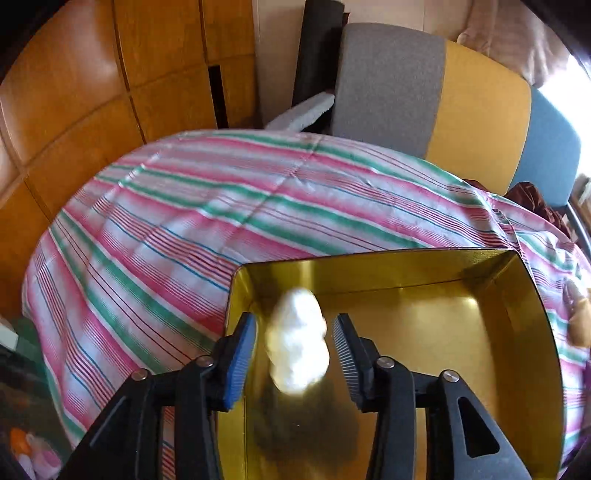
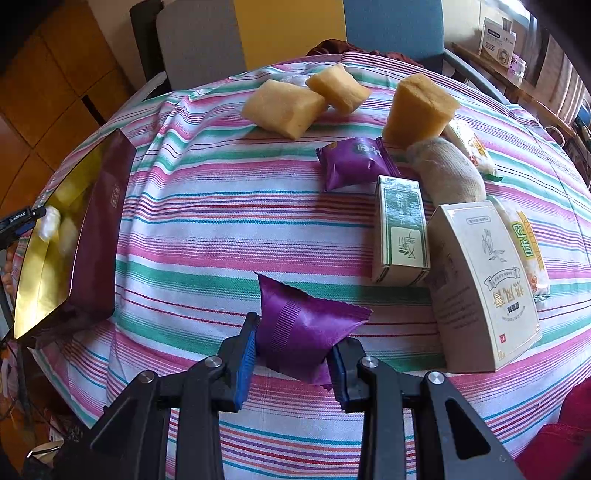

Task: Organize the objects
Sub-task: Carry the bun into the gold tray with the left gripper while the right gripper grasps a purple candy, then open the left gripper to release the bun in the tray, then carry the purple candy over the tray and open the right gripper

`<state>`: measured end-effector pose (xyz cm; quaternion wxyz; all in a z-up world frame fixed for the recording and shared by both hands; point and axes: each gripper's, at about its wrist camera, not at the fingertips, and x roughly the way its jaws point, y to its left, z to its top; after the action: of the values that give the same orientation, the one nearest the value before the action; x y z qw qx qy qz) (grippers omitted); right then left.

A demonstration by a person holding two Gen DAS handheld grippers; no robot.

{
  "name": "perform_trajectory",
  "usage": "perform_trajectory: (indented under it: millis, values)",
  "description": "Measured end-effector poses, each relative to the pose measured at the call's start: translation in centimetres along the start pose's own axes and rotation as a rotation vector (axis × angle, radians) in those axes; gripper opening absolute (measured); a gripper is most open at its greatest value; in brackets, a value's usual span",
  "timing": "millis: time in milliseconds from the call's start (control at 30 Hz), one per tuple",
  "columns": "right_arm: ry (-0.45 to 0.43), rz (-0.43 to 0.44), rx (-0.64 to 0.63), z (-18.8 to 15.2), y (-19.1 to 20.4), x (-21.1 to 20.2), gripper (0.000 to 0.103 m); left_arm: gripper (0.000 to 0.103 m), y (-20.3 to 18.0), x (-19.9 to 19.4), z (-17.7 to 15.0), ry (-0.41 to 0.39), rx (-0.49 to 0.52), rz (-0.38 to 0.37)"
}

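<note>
The right hand-held gripper is clenched on a purple sachet just above the near edge of the tabletop, which is covered by a striped cloth. The sachet's lower corner is hidden between the pads.

The left hand-held gripper is released: its jaws stand apart with a white lump between them, clear of both pads. The lump is blurred and overexposed, so its material cannot be made out, nor whether it rests on the floor of the box. It lies within the gold-lined box, near the box's left wall. In the right wrist view the same box sits at the left edge of the tabletop, its near corner cut off by the frame.

At the right edge stand a large white carton and a small green-and-white carton. A printed packet is partly hidden behind the large carton. Beyond them lie a second purple sachet and a grey knitted roll.

Toward the far edge lie three tan blocks. A striped chair back stands behind the tabletop.
</note>
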<state>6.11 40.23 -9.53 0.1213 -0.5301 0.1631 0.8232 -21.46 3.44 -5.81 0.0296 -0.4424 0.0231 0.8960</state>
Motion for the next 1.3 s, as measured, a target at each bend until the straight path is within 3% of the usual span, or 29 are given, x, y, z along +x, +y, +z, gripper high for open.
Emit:
perform_trajectory:
  millis: [267,567,800,967,1133,1300]
  values:
    - [-0.012,-0.018,-0.013,-0.1,0.3,-0.2,0.034,0.051,2.1,-4.2,-1.8,-0.091,-0.045,-0.029]
    - [-0.079,0.05,-0.027,0.1,1.9,-2.2,0.034,0.059,4.6,-8.8,-7.5,-0.086,-0.058,-0.054]
    - [-0.128,0.223,-0.173,1.6,10.4,-4.1,0.034,0.064,7.0,-10.1,-9.5,-0.062,-0.107,-0.041]
    - [-0.091,0.338,-0.328,2.6,18.7,-3.2,0.034,0.064,8.6,-10.7,-10.3,-0.067,-0.118,-0.017]
    - [-0.033,0.372,-0.422,2.9,25.3,-0.5,0.034,0.064,9.8,-10.9,-10.7,-0.082,-0.14,0.0]
    - [0.002,0.375,-0.454,2.4,28.6,1.2,0.034,0.064,10.4,-11.0,-11.0,-0.1,-0.149,0.014]
